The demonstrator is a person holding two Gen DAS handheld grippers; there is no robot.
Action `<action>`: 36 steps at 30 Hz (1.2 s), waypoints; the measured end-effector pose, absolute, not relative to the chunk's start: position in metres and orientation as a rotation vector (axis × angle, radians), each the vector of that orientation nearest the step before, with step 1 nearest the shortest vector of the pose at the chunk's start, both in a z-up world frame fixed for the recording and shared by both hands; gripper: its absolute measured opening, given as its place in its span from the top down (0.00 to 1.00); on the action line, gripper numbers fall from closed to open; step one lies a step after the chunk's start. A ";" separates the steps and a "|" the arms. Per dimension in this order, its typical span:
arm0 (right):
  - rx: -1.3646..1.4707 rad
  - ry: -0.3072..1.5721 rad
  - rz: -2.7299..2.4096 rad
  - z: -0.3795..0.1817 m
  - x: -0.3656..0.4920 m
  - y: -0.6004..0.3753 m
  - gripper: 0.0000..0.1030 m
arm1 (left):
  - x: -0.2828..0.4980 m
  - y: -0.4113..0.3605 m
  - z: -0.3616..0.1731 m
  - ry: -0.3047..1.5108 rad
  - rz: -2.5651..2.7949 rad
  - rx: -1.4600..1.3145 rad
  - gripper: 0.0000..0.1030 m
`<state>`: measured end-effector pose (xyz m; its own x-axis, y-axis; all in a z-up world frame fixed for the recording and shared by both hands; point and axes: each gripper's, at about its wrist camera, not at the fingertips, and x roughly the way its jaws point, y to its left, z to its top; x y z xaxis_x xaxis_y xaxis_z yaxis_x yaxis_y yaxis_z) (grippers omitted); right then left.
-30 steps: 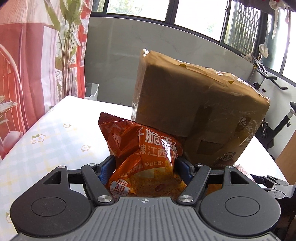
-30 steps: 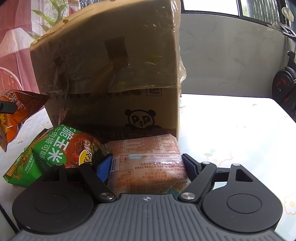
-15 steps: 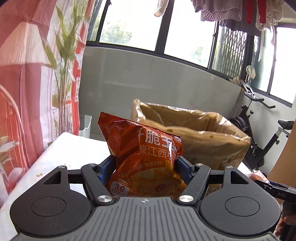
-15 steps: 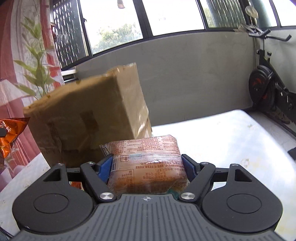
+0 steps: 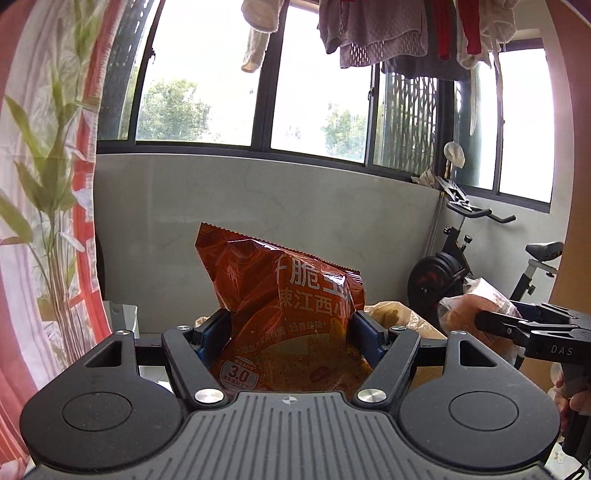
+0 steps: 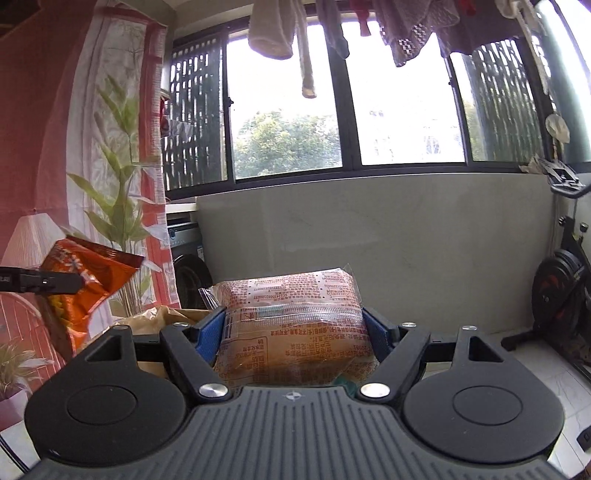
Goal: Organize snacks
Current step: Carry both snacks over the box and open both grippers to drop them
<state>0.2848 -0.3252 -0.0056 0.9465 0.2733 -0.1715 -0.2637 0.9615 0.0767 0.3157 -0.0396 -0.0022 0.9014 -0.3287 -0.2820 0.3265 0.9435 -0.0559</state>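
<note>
our left gripper (image 5: 290,325) is clamped on an orange snack bag (image 5: 284,317), its blue pads (image 5: 216,328) pressing into both sides of the bag, which stands upright between them with its crimped top edge above the fingers. beyond and below the bag we see the brown rim of a cardboard box (image 5: 399,314), just past the fingertips. off to the right of this gripper, our other gripper shows as a dark finger against a clear-wrapped packet, with a hand (image 5: 572,395) on its handle at the edge of view.

our right gripper (image 6: 293,326) is closed on that clear packet of noodles (image 6: 295,325), printed side up, wedged flat between its blue pads. to the left of it and lower, the box edge (image 6: 166,317) peeks out; further left the orange bag hangs in the other gripper's dark finger. a window and hanging laundry (image 6: 273,33) lie ahead.
</note>
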 end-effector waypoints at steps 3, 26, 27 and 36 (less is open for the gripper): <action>0.013 0.220 0.285 -0.008 0.315 -0.301 0.24 | 0.348 -0.050 -0.010 0.335 -0.306 -0.001 0.28; 0.106 0.319 0.308 -0.027 0.307 -0.295 0.18 | 0.344 -0.036 -0.025 0.396 -0.310 -0.002 0.20; 0.114 0.315 0.314 -0.027 0.301 -0.295 0.18 | 0.339 -0.031 -0.024 0.394 -0.310 -0.013 0.20; 0.125 0.319 0.340 -0.049 0.251 -0.286 0.18 | 0.294 0.007 -0.039 0.408 -0.301 -0.050 0.20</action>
<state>0.2509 -0.2863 -0.0492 0.8932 0.3469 -0.2860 -0.3077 0.9355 0.1737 0.2937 0.0067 -0.0395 0.8742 -0.2980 -0.3834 0.2780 0.9545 -0.1082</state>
